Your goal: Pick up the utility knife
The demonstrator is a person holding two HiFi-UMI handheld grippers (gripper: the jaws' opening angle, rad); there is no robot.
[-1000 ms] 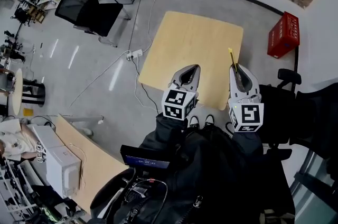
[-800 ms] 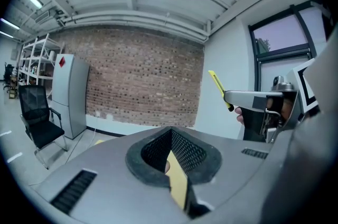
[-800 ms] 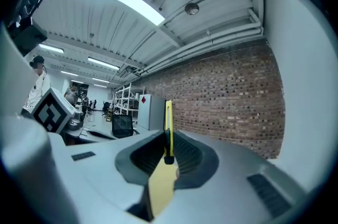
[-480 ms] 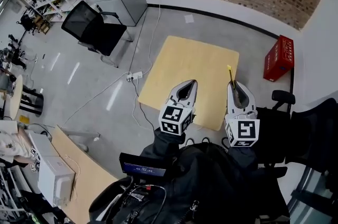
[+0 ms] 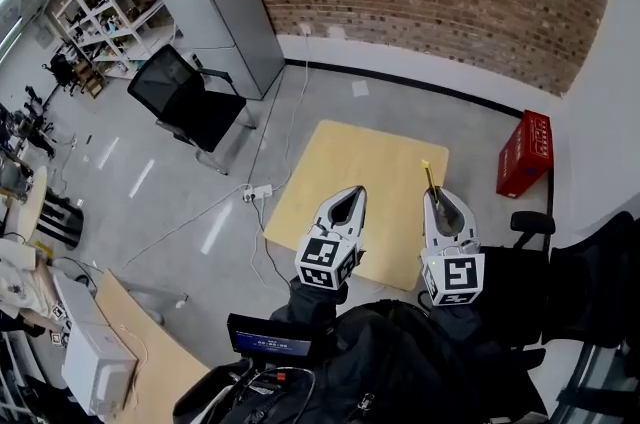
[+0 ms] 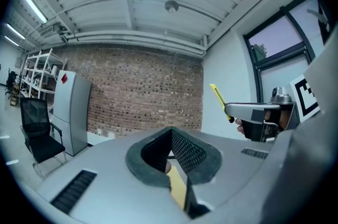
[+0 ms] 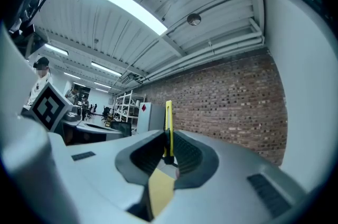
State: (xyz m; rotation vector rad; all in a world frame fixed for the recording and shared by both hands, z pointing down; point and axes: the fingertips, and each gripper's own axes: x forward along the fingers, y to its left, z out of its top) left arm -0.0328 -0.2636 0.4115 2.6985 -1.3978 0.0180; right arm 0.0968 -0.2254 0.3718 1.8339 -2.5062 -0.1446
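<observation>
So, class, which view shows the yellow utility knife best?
The right gripper view: the utility knife stands clamped between the jaws, close up. The left gripper view shows it side-on, small; the head view only a thin sliver.

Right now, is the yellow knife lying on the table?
No, the utility knife is clamped between the jaws of the right gripper, sticking out past their tips, not lying on the table.

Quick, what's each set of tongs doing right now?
Left tongs: closed, empty.
Right tongs: closed on the yellow utility knife.
</observation>
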